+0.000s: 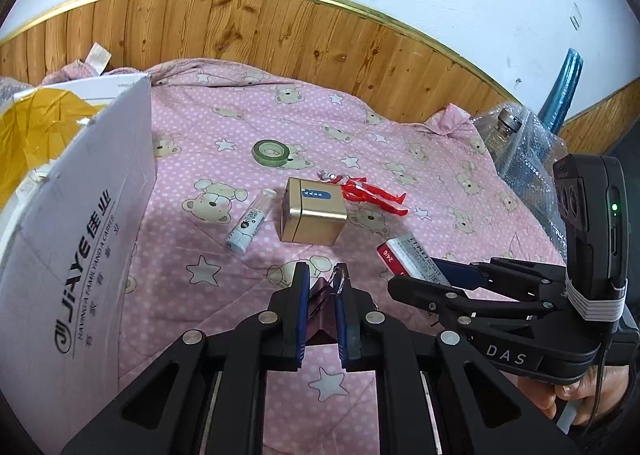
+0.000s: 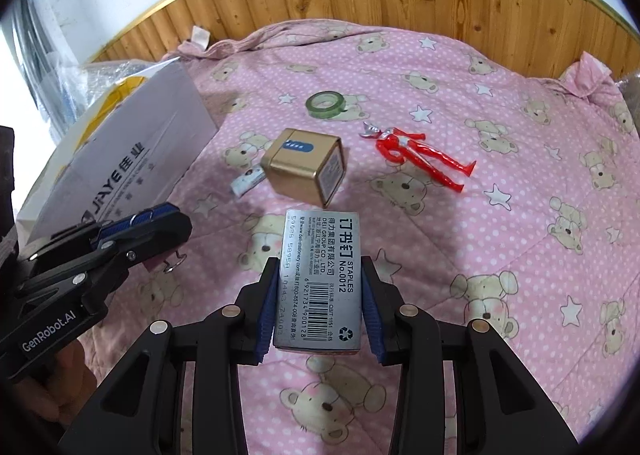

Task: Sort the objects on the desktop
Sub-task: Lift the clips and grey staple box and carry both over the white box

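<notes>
Right gripper (image 2: 320, 295) grips staple box (image 2: 320, 275).

Left tool (image 1: 323, 275) clamped, right tool (image 2: 320, 287) gripping, side by side

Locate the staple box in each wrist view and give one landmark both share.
Left wrist: the staple box sits right of centre, held at the right hand-held gripper's tip.
Right wrist: the staple box sits bottom centre, clamped between the fingers.
Shared landmark: the gold tin beyond it.
</notes>
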